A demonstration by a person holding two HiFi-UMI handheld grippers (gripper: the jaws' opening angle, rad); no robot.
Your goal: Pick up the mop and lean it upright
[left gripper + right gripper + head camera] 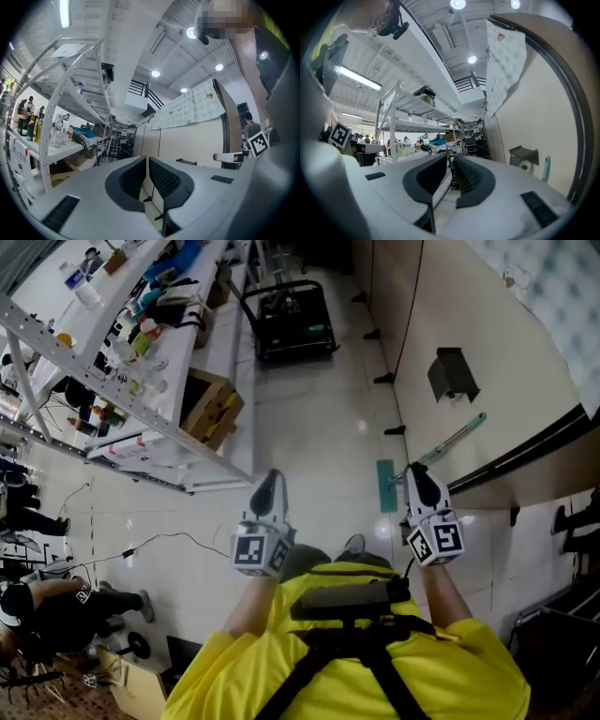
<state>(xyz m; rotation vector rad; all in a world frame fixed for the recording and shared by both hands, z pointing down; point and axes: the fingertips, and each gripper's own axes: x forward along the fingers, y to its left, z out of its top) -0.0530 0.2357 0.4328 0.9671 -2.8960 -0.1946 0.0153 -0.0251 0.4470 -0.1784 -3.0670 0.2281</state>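
Note:
The mop stands by the beige wall: its green head [385, 486] rests on the floor and its pale green handle [459, 435] slants up against the wall. In the right gripper view only the handle's top end [546, 168] shows, off to the right of the jaws and apart from them. My right gripper [419, 474] hovers close beside the handle's lower part, jaws together with nothing between them [450, 161]. My left gripper [270, 486] is held over bare floor to the left, also shut and empty [147, 164].
A dark wall-mounted holder [451, 374] sits above the mop. Metal shelving [122, 352] with bottles runs along the left, with a cardboard box [214, 407] under it. A black cart [291, 322] stands farther down the aisle. A cable [159, 542] crosses the floor, and a person [56, 610] sits at lower left.

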